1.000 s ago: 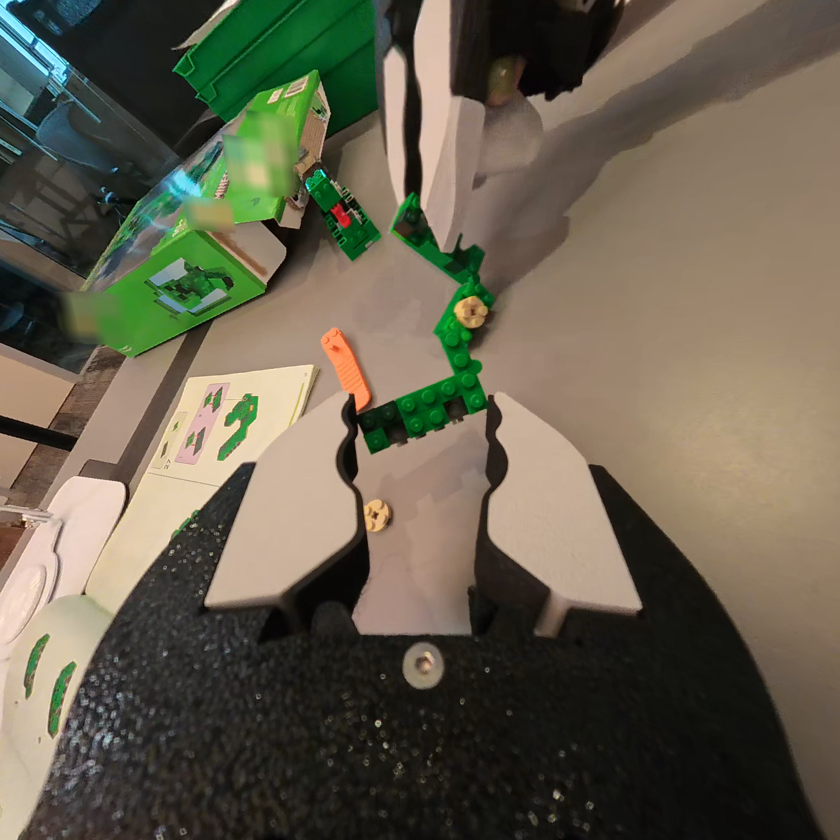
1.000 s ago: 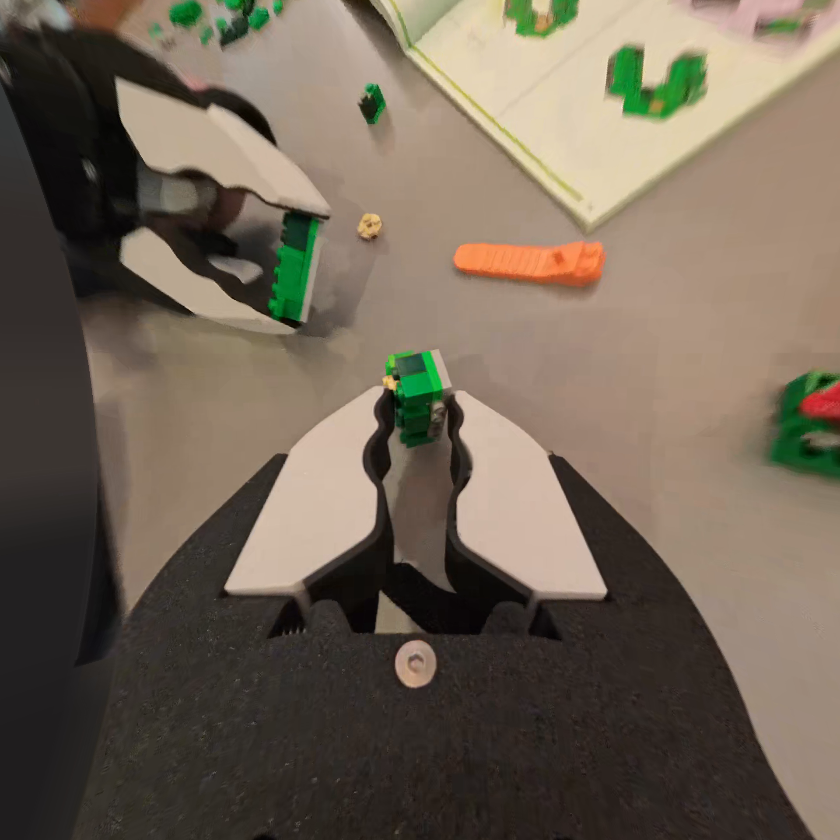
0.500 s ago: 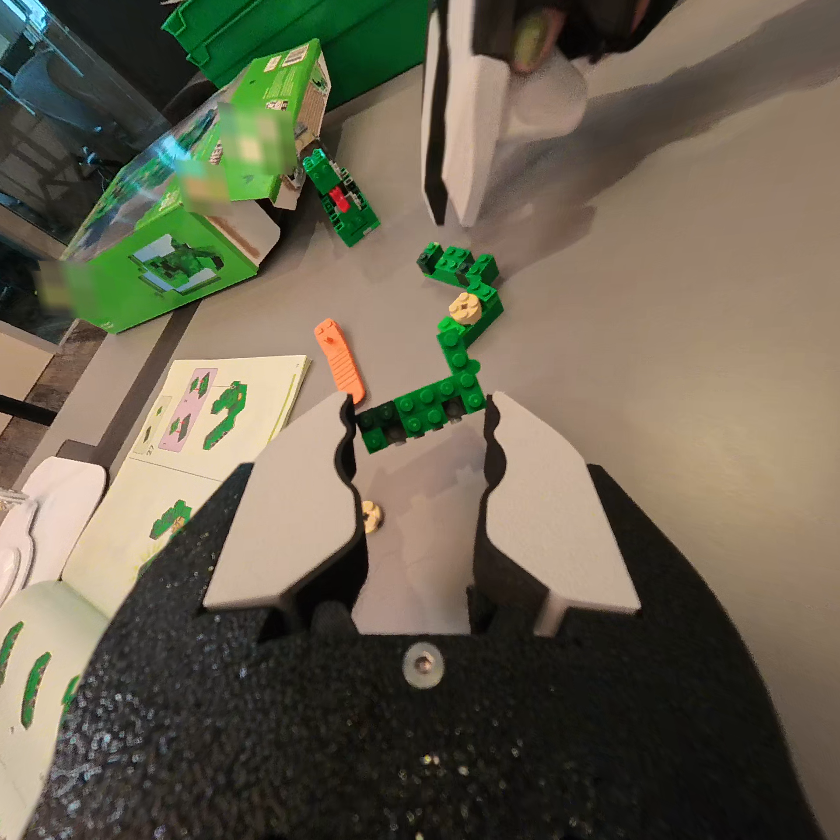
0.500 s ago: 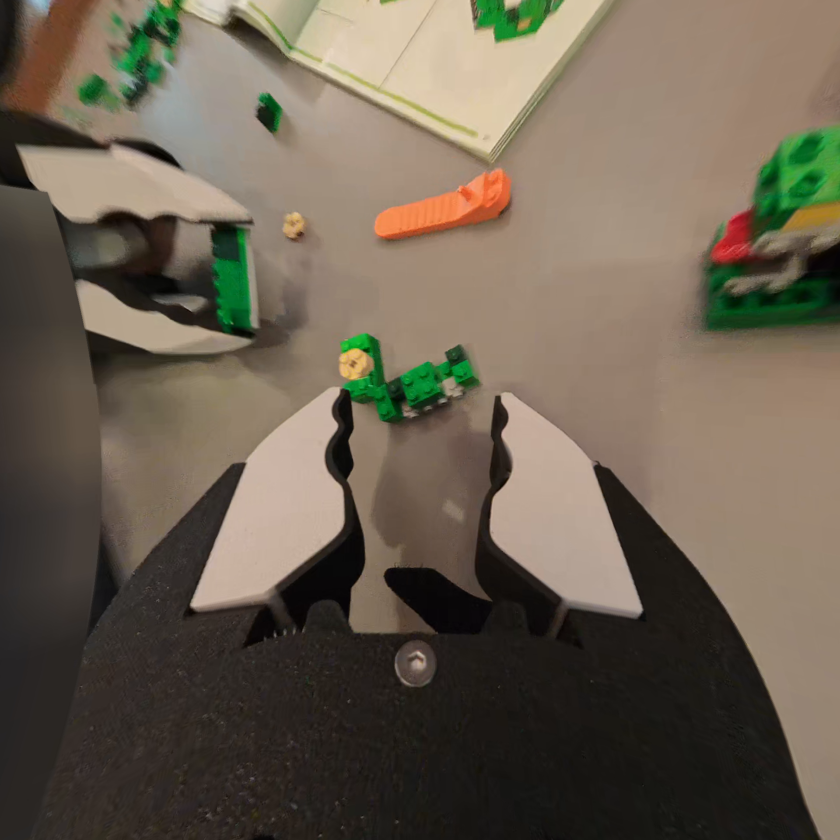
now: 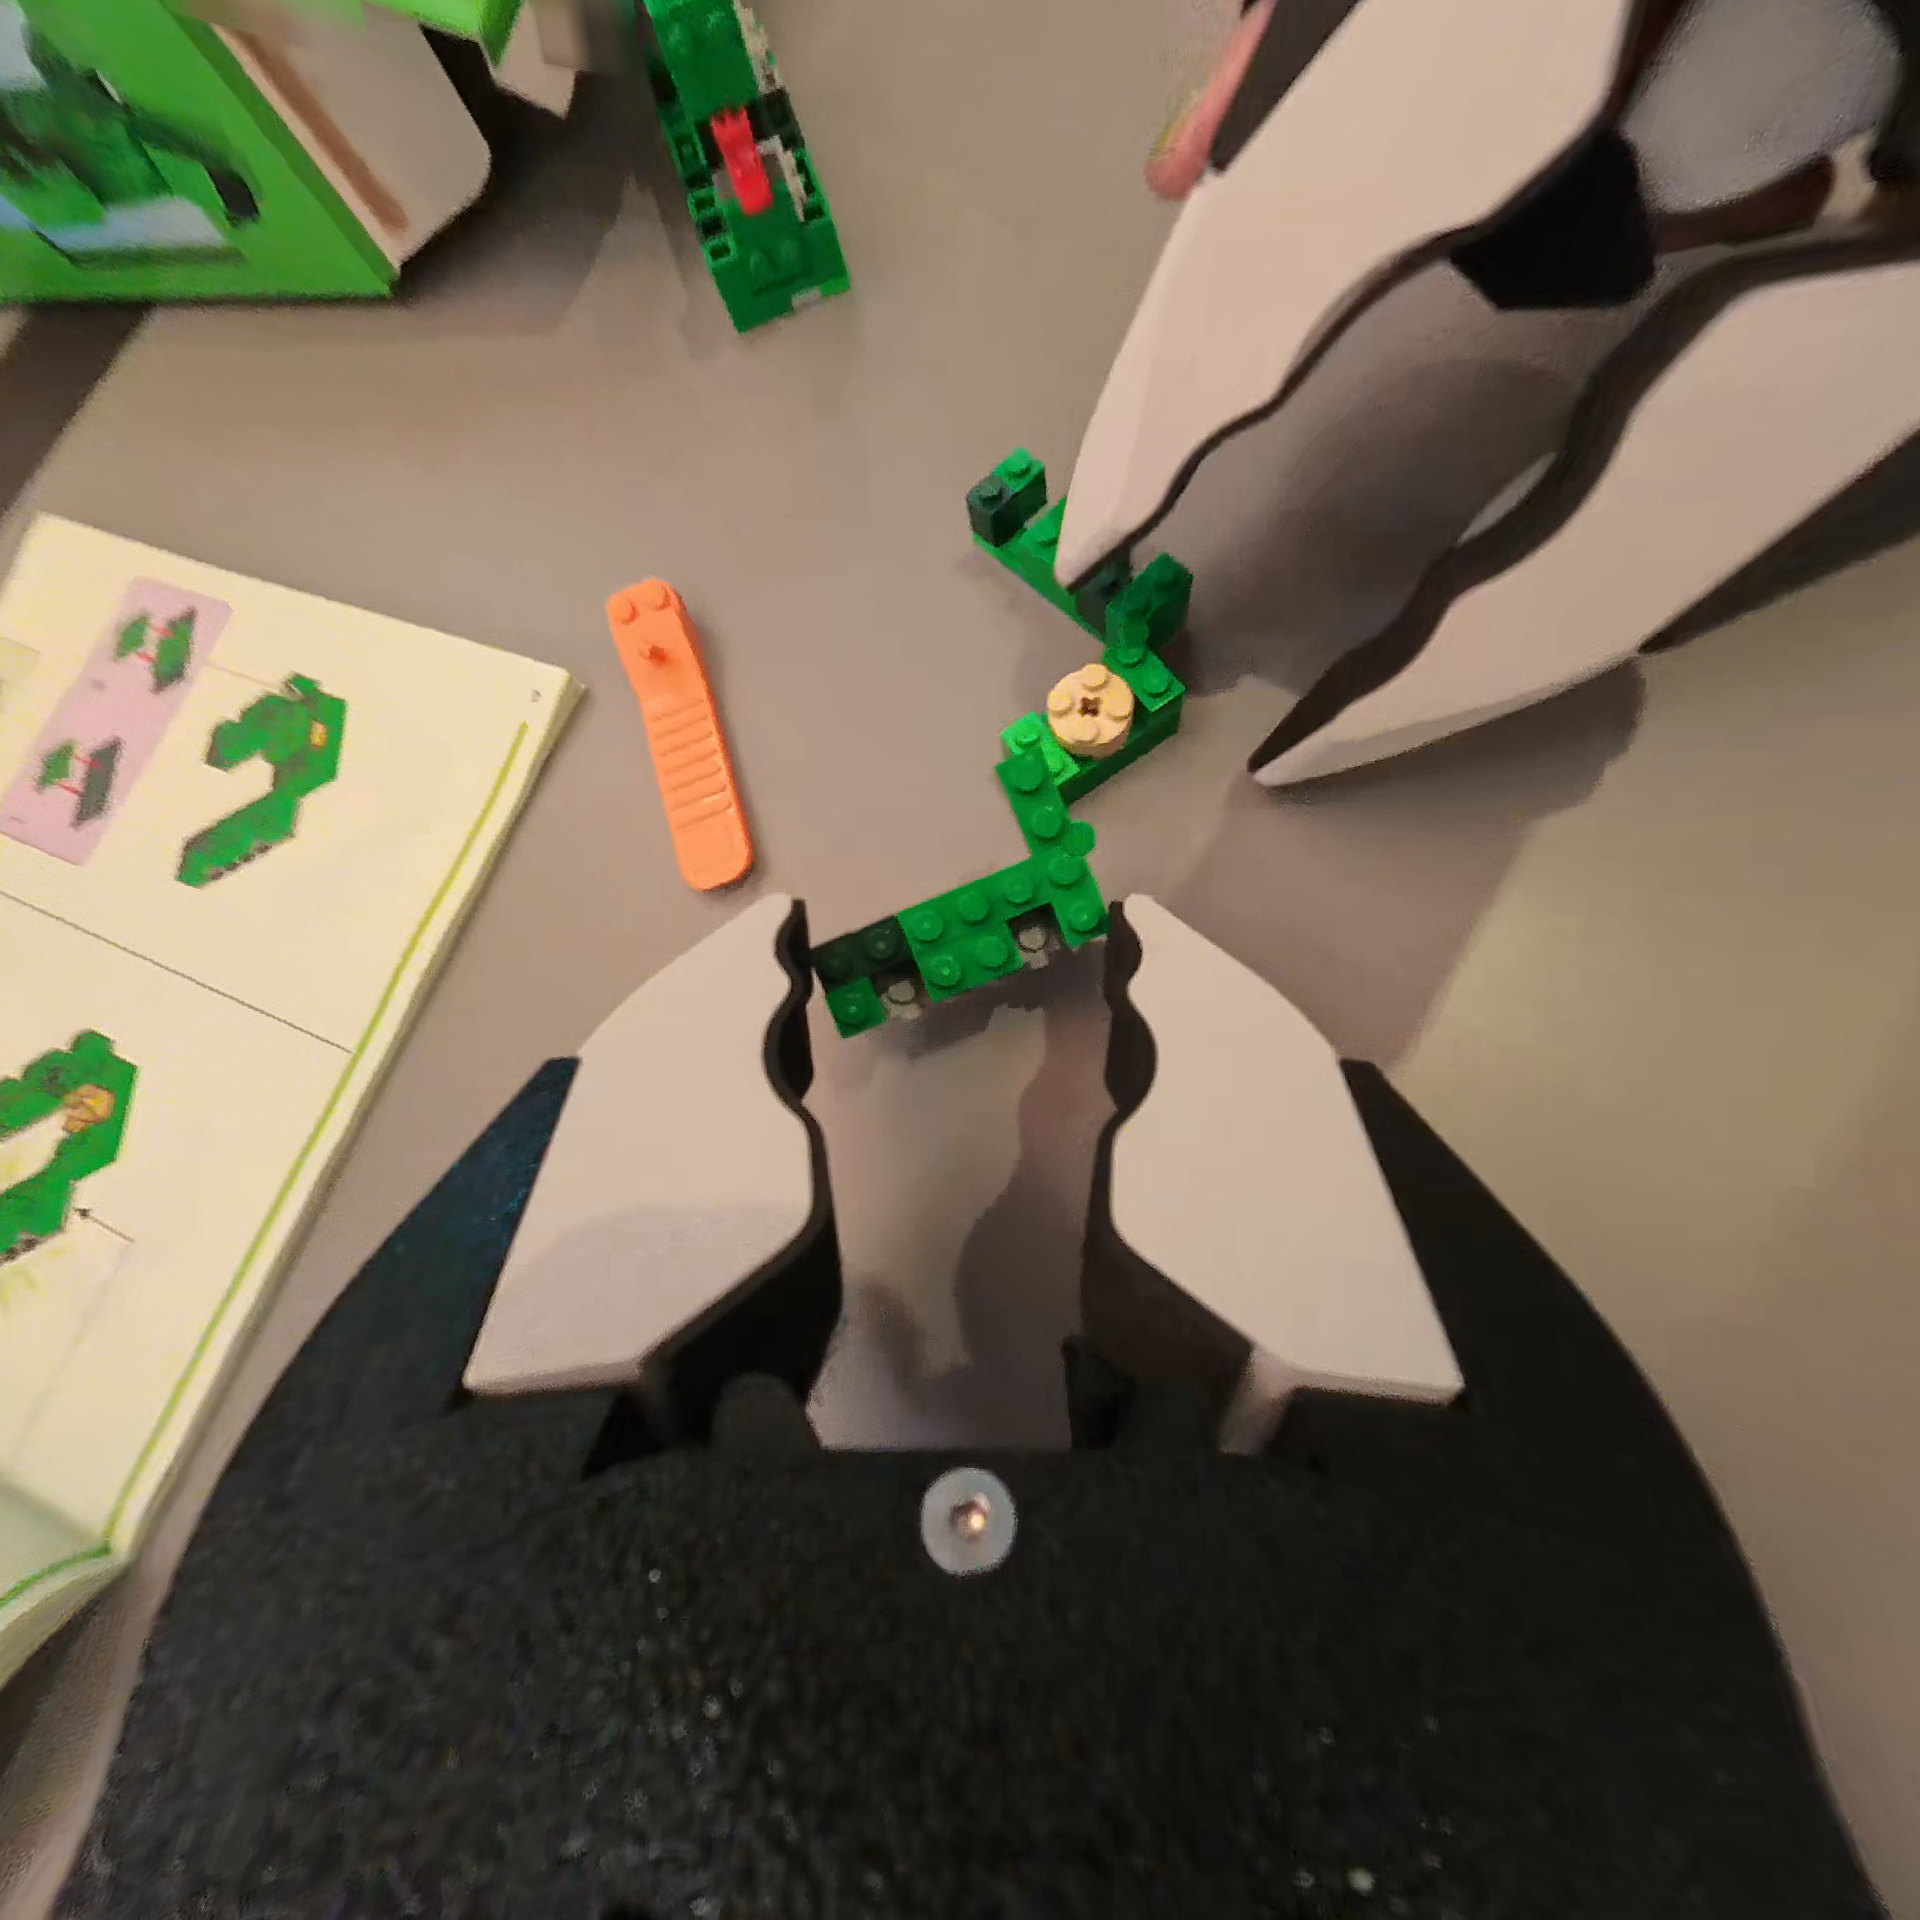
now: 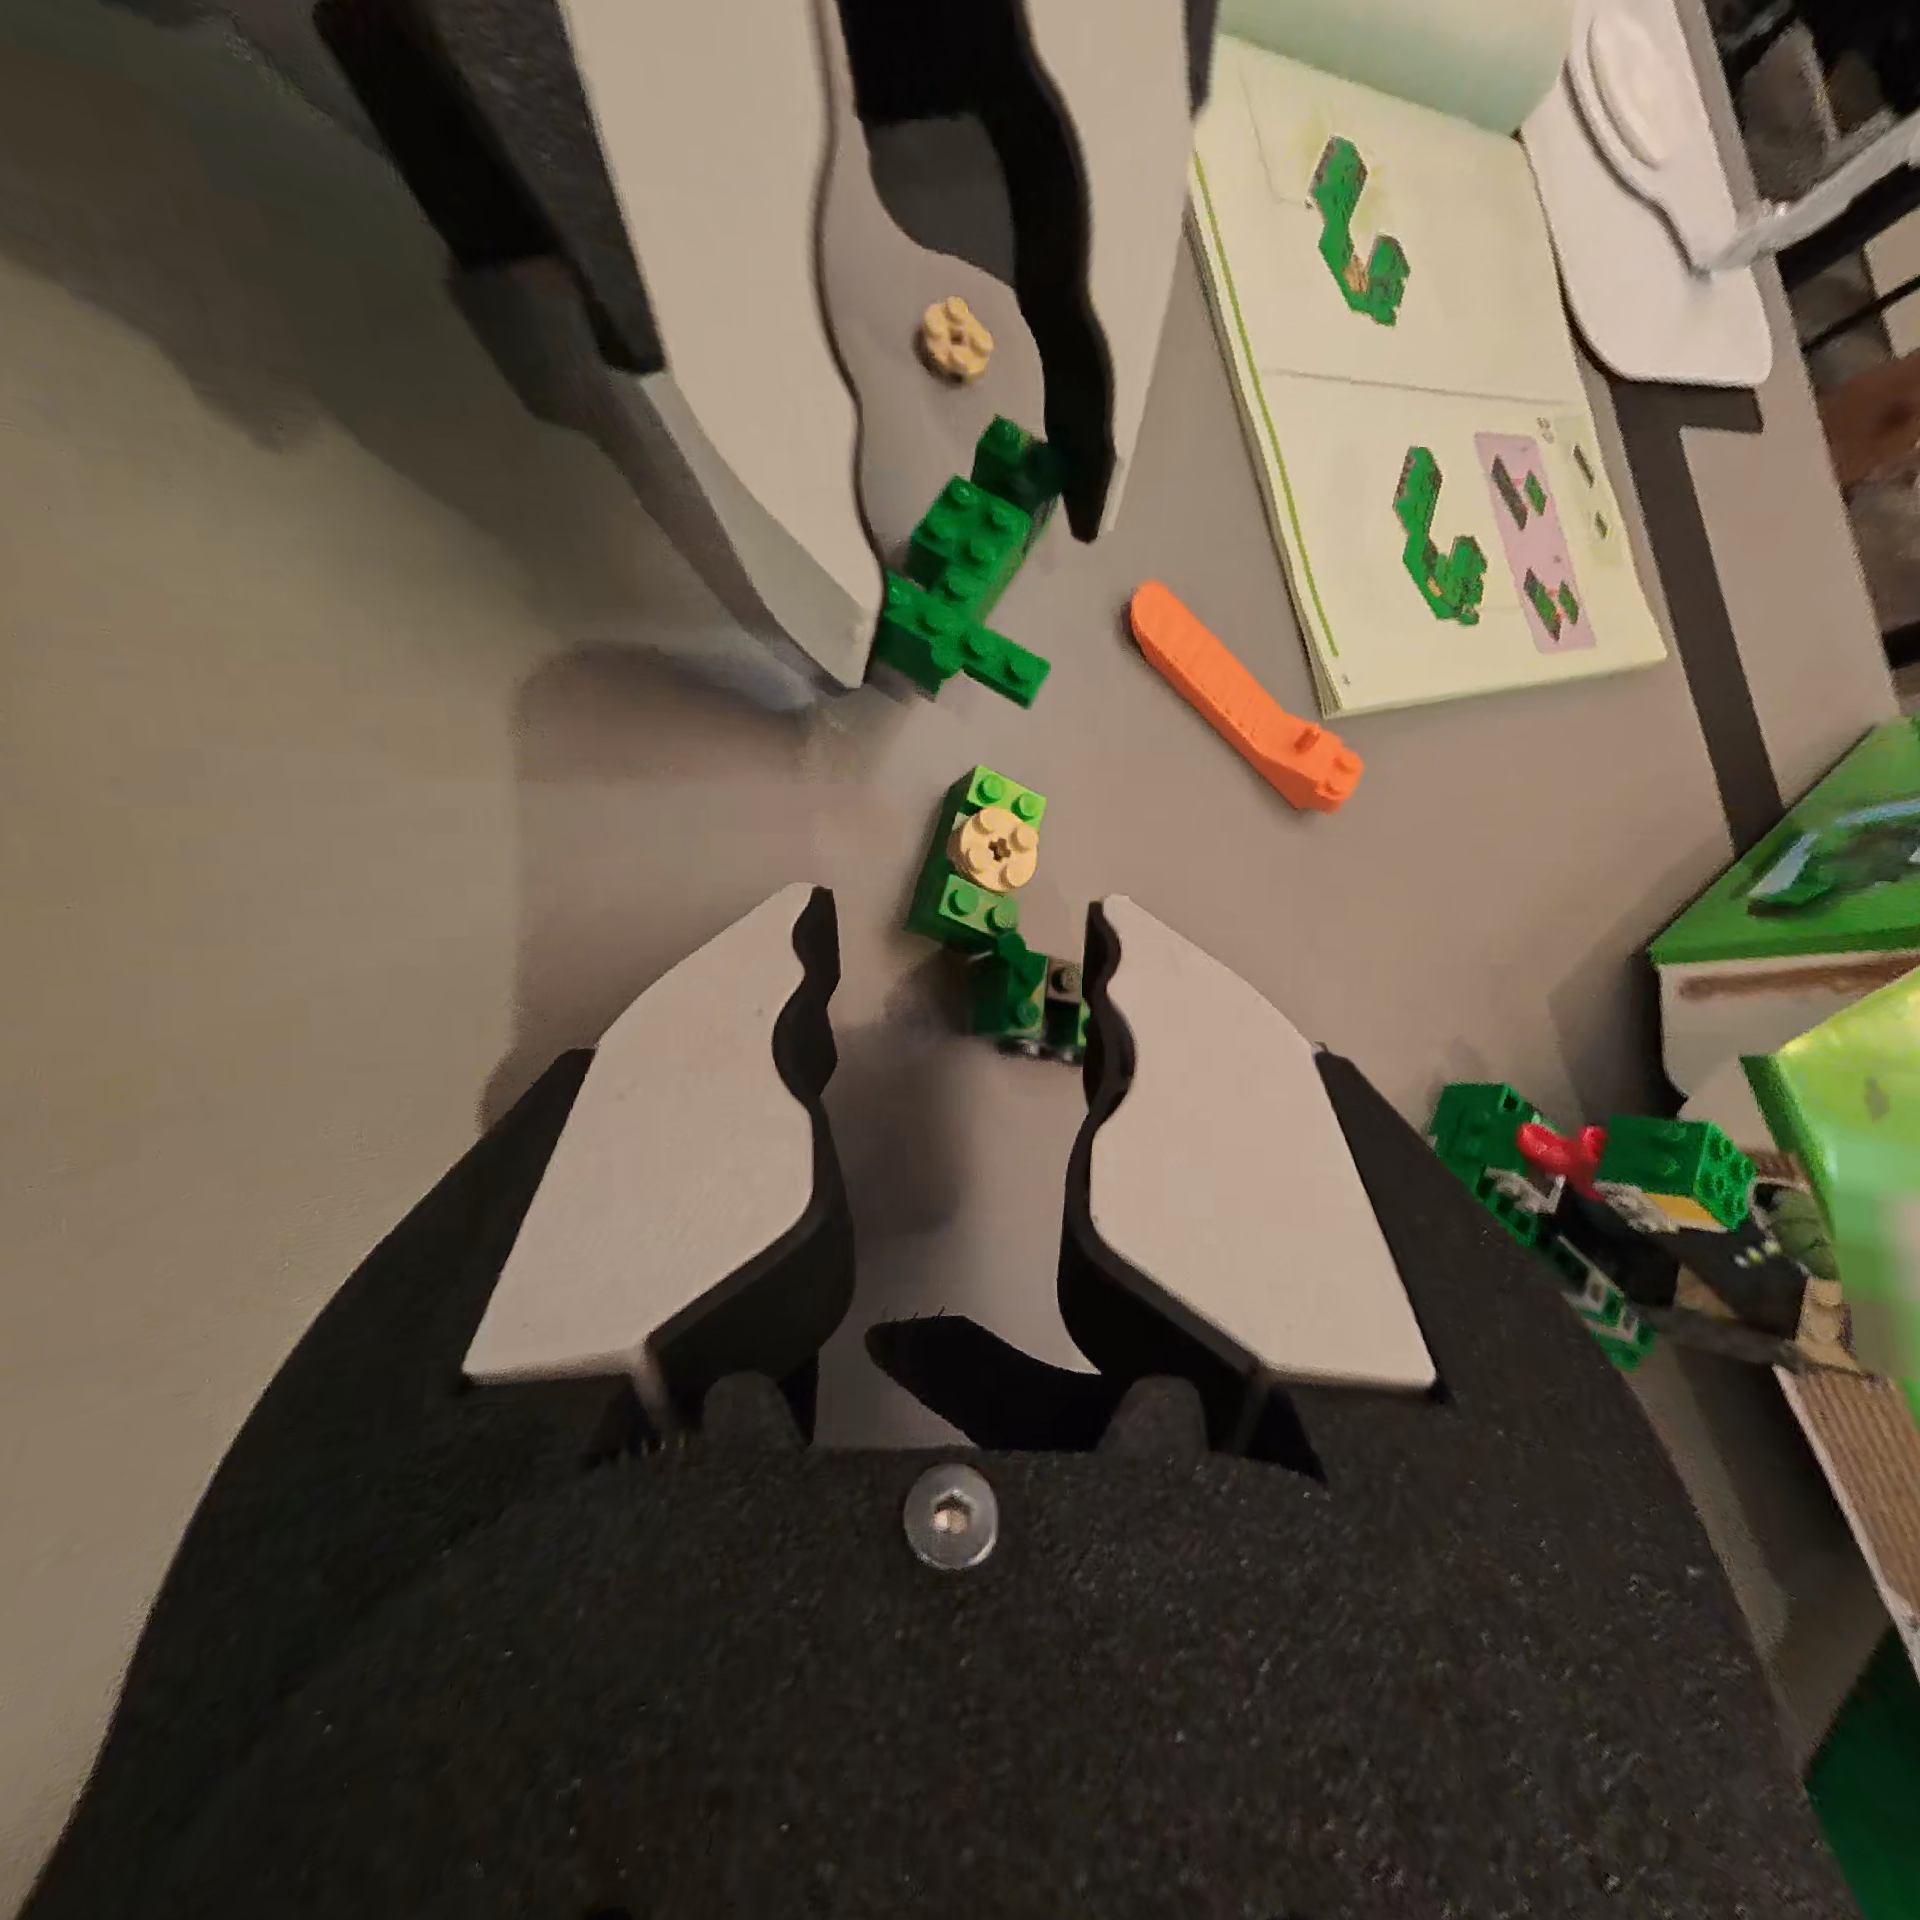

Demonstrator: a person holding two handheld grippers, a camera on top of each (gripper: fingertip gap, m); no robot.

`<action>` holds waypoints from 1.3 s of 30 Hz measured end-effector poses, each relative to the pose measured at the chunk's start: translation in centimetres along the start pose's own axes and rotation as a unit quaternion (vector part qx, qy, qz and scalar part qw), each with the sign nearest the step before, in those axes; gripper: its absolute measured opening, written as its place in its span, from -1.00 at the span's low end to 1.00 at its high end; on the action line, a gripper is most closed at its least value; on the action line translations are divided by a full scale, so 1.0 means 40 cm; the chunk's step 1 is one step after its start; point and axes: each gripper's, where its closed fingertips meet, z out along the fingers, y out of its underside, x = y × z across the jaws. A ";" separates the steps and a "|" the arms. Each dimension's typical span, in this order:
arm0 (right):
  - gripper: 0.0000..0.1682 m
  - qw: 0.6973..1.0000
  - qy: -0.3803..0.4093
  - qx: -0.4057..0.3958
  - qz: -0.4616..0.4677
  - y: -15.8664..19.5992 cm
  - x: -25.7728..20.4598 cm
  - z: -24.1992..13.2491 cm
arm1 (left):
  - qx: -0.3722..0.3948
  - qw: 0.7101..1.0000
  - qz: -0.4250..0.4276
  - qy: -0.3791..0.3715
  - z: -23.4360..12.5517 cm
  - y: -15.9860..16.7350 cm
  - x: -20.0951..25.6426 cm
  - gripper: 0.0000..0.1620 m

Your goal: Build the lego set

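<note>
A green lego chain with a tan round stud on it stretches across the grey table. My left gripper is shut on its near end. In the right wrist view that same gripper holds the chain's end at the top. My right gripper is open, its fingers on either side of the chain's other end, with the stud just ahead. It also shows in the left wrist view, jaws apart.
An orange brick separator lies left of the chain, beside an open instruction booklet. A green box and a green build with a red piece stand behind. A loose tan stud lies between the left gripper's fingers. There is about 6 cm between the tips of the two grippers.
My right gripper has opened and let go of the chain's far end, then come back over it. My left gripper kept its grip. Both views have tilted down towards the table.
</note>
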 end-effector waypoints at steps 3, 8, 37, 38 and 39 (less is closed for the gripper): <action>-0.47 0.999 0.016 0.013 -0.039 -0.005 0.004 0.000 | -0.039 0.998 -0.039 0.016 0.013 0.007 0.000 -0.34; -0.48 0.994 0.019 0.030 -0.106 -0.009 -0.007 -0.008 | -0.082 0.993 -0.073 0.030 0.025 0.010 0.000 -0.34; -0.69 0.990 -0.085 -0.086 0.078 0.008 0.012 0.029 | -0.105 0.993 -0.059 -0.019 -0.013 0.009 -0.017 -0.34; -0.69 0.988 -0.083 -0.105 0.072 0.015 0.010 0.031 | -0.100 0.993 -0.059 -0.019 -0.013 0.008 -0.016 -0.34; -0.68 0.986 -0.084 -0.124 0.069 0.022 0.007 0.033 | -0.097 0.993 -0.058 -0.019 -0.014 0.008 -0.015 -0.34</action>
